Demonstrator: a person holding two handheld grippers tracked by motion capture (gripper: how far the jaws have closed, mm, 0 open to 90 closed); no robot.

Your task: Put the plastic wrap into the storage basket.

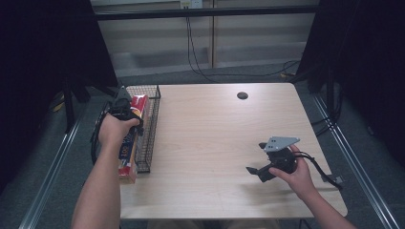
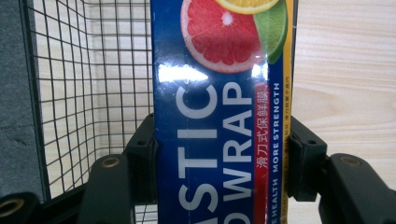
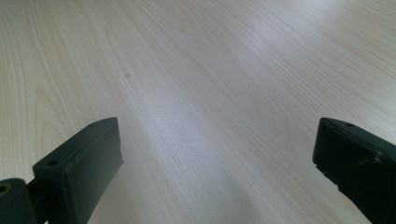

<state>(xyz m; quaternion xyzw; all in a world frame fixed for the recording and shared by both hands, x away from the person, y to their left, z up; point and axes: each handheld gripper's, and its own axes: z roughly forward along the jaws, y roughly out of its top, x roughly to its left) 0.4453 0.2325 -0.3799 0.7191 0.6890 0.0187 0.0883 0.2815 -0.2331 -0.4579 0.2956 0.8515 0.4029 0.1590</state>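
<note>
A long blue box of plastic wrap (image 2: 219,116), printed with citrus slices, is clamped across its width between my left gripper's (image 2: 222,154) two black jaws. From above, the box (image 1: 128,155) runs lengthwise along the black wire basket (image 1: 152,125) at the table's left edge, its red end (image 1: 140,102) at the far side and its near end past the basket's front. My left gripper (image 1: 125,112) holds it near the far end. My right gripper (image 1: 254,157) hovers low over the table's near right, jaws wide apart and empty (image 3: 215,158).
The wooden table (image 1: 215,133) has a small black round grommet (image 1: 242,95) near its far edge. Basket mesh (image 2: 79,93) stands close beside the box. Cables hang behind the table, and dark curtains flank both sides.
</note>
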